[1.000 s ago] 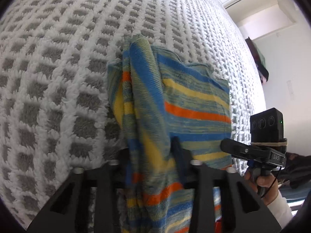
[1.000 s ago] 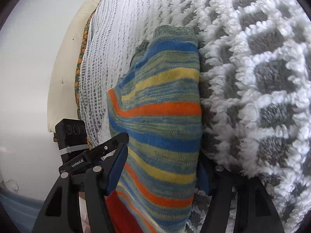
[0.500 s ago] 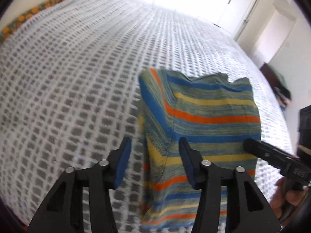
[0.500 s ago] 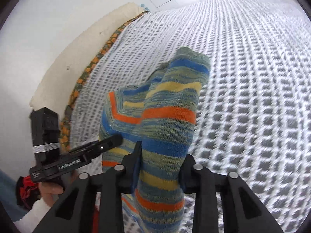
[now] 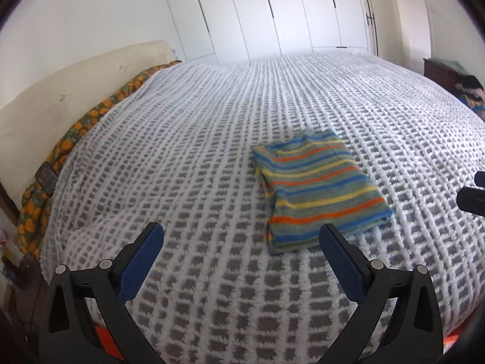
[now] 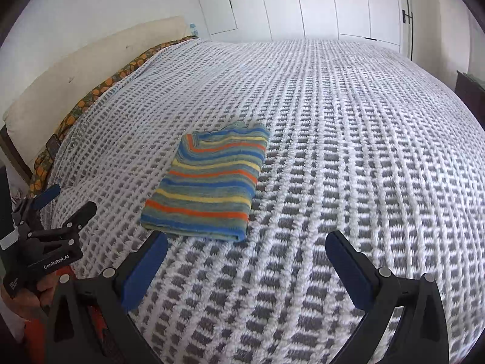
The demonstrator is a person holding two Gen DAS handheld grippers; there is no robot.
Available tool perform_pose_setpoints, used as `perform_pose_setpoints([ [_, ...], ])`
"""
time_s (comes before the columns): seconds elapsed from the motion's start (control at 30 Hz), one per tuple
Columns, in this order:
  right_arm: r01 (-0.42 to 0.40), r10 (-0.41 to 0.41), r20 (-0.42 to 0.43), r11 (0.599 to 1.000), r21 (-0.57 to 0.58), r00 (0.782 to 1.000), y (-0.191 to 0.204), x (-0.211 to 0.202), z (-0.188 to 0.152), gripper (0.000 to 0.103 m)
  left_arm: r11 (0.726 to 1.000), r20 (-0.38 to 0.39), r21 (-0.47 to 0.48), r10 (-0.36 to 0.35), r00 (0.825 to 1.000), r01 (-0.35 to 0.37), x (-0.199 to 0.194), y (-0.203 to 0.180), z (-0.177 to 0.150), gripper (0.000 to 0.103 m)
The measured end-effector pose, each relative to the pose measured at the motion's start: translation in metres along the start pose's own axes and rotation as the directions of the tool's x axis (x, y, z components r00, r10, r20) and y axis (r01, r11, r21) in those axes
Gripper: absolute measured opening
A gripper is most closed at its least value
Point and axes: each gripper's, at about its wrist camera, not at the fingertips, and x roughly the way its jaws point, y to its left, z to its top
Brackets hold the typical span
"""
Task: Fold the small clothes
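A small knitted garment [image 5: 318, 188] with blue, yellow, orange and green stripes lies folded into a flat rectangle on the bed; the right wrist view shows the garment [image 6: 209, 182] too. My left gripper [image 5: 239, 236] hangs above the blanket, short of the garment's near edge, its jaws opening wide with nothing between them. My right gripper [image 6: 247, 247] is likewise raised and back from the garment, jaws opening wide and empty. In the right wrist view the left gripper [image 6: 65, 201] shows at the far left, held by a hand [image 6: 36, 291].
A white and grey waffle-knit blanket [image 5: 212, 127] covers the whole bed. A cream headboard [image 5: 60, 91] and an orange-patterned sheet edge [image 5: 75, 130] run along the left. White wardrobe doors [image 5: 288, 12] stand behind. A dark cabinet [image 5: 439, 72] with clothes is at the right.
Both grippers let go of the striped garment, opened wide, and rose back away from it. The garment now lies flat and folded on the blanket.
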Motion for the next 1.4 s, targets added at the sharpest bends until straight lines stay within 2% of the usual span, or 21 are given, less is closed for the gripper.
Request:
perform_pose_setpoints([
  [0.07, -0.006, 0.006, -0.004, 1.000, 0.029, 1.000, 0.004, -0.015, -0.015, 0.103, 1.000, 0.024, 0.021, 0.019, 1.000, -0.020, -0.019, -0.009, -0.001, 0.102],
  [0.13, 0.012, -0.012, -0.009, 1.000, -0.008, 1.000, 0.016, -0.030, -0.020, 0.103, 1.000, 0.046, 0.013, 0.006, 0.999, -0.006, -0.039, -0.010, -0.002, 0.102],
  [0.23, 0.055, -0.055, 0.003, 0.994, -0.098, 0.999, 0.036, -0.050, -0.020, 0.103, 0.999, 0.012, -0.020, -0.024, 1.000, 0.025, -0.055, -0.006, 0.000, 0.102],
  [0.33, 0.094, -0.092, 0.017, 0.985, -0.147, 0.996, 0.051, -0.066, -0.018, 0.103, 0.998, -0.023, -0.056, -0.003, 1.000, 0.002, -0.062, 0.003, 0.001, 0.102],
  [0.4, 0.084, -0.083, 0.017, 0.984, -0.154, 0.996, 0.059, -0.075, -0.014, 0.103, 0.998, -0.040, -0.051, 0.025, 0.999, -0.027, -0.067, 0.006, 0.002, 0.102],
  [0.47, 0.056, -0.056, 0.001, 0.986, -0.155, 0.998, 0.068, -0.080, -0.013, 0.103, 1.000, -0.071, -0.006, 0.025, 0.997, -0.026, -0.070, 0.008, 0.004, 0.102],
  [0.53, 0.041, -0.045, -0.024, 0.986, -0.161, 0.999, 0.077, -0.081, -0.014, 0.103, 1.000, -0.102, 0.024, 0.017, 0.995, -0.015, -0.073, 0.010, 0.005, 0.102],
  [0.6, 0.051, -0.060, -0.050, 0.983, -0.174, 0.997, 0.085, -0.081, -0.016, 0.103, 1.000, -0.122, 0.015, 0.012, 0.992, -0.011, -0.078, 0.013, 0.004, 0.102],
  [0.7, 0.060, -0.080, -0.094, 0.977, -0.204, 0.992, 0.093, -0.080, -0.021, 0.103, 0.999, -0.178, -0.014, -0.041, 0.983, 0.039, -0.083, 0.018, 0.002, 0.102],
  [0.83, 0.071, -0.097, -0.107, 0.972, -0.225, 0.989, 0.097, -0.087, -0.023, 0.103, 0.997, -0.221, -0.029, -0.077, 0.972, 0.073, -0.086, 0.020, 0.003, 0.102],
  [1.07, 0.115, -0.138, -0.087, 0.966, -0.233, 0.987, 0.097, -0.098, -0.019, 0.103, 0.993, -0.224, -0.056, -0.109, 0.969, 0.099, -0.089, 0.022, 0.007, 0.102],
  [1.4, 0.109, -0.135, -0.105, 0.968, -0.225, 0.985, 0.097, -0.091, -0.022, 0.103, 0.994, -0.233, -0.052, -0.108, 0.966, 0.099, -0.085, 0.022, 0.005, 0.102],
])
